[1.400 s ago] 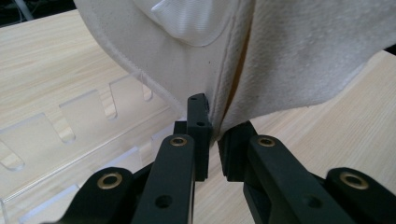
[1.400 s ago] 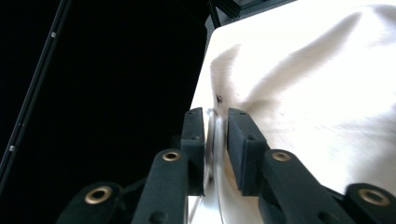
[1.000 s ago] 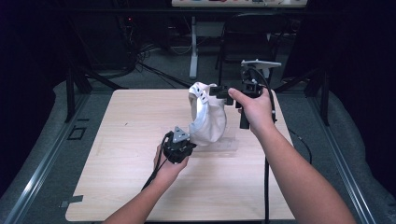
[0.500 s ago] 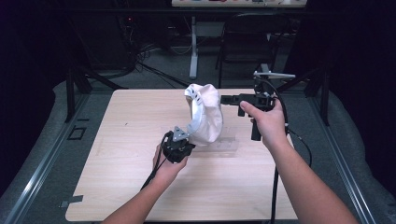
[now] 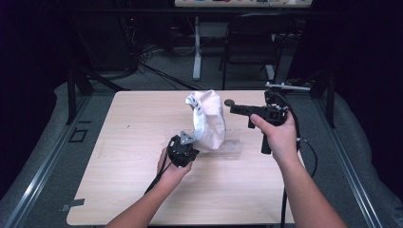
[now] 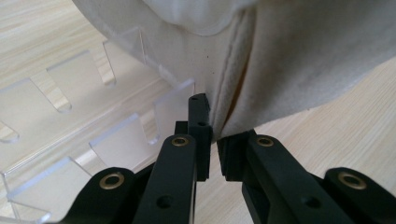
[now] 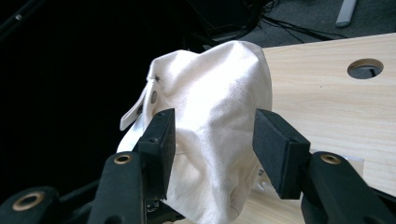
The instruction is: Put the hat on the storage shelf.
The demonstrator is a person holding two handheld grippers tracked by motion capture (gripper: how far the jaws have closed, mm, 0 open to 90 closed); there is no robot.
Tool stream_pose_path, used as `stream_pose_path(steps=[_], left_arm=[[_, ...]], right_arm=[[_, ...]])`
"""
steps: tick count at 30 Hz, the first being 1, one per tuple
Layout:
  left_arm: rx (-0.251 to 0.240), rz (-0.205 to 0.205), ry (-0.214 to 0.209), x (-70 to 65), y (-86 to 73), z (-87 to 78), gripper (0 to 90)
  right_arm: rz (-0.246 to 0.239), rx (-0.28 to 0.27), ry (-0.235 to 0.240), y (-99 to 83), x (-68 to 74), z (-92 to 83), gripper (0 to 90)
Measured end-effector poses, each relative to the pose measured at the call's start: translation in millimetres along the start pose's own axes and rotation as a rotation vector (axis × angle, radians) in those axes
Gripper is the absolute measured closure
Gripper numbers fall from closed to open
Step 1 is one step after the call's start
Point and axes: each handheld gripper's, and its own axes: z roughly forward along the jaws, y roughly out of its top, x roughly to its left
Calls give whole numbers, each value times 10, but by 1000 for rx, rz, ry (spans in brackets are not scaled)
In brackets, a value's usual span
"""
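Pinching the lower hem of the white cloth bag (image 5: 209,121), left tongs (image 6: 212,140) sit clamped on it above the clear acrylic rack (image 6: 70,116). Right tongs (image 7: 212,140) have just been opening, apart, pads off the bag, right of it over the counter (image 5: 119,180).

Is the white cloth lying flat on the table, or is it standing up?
Standing up. The white cloth rises as a bunched mound over a clear plastic rack, and the left claw pinches its lower edge.
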Motion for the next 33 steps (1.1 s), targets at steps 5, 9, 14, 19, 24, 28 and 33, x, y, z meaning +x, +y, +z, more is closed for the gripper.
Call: stream_pose_path(steps=[5, 9, 14, 19, 24, 28, 33], left_arm=[[22, -16, -13, 23, -7, 5, 854], [17, -25, -16, 39, -9, 7, 853], [6, -45, -25, 38, -6, -9, 849], [-1, -52, -39, 77, -6, -30, 847], [-4, -43, -39, 62, -9, -37, 848], [-10, -63, -49, 97, -14, -39, 841], [-55, -64, -28, 90, -37, -63, 648]], right_arm=[[-27, -3, -23, -127, 31, 21, 489], [-30, -11, -33, -192, 45, 10, 489], [-40, -28, -45, -277, 53, -2, 489], [-20, -33, -25, -334, 29, 1, 489], [13, -52, -3, -418, -14, -11, 488], [19, -52, -8, -454, -31, -15, 488], [14, -56, -16, -501, -47, -32, 485]])
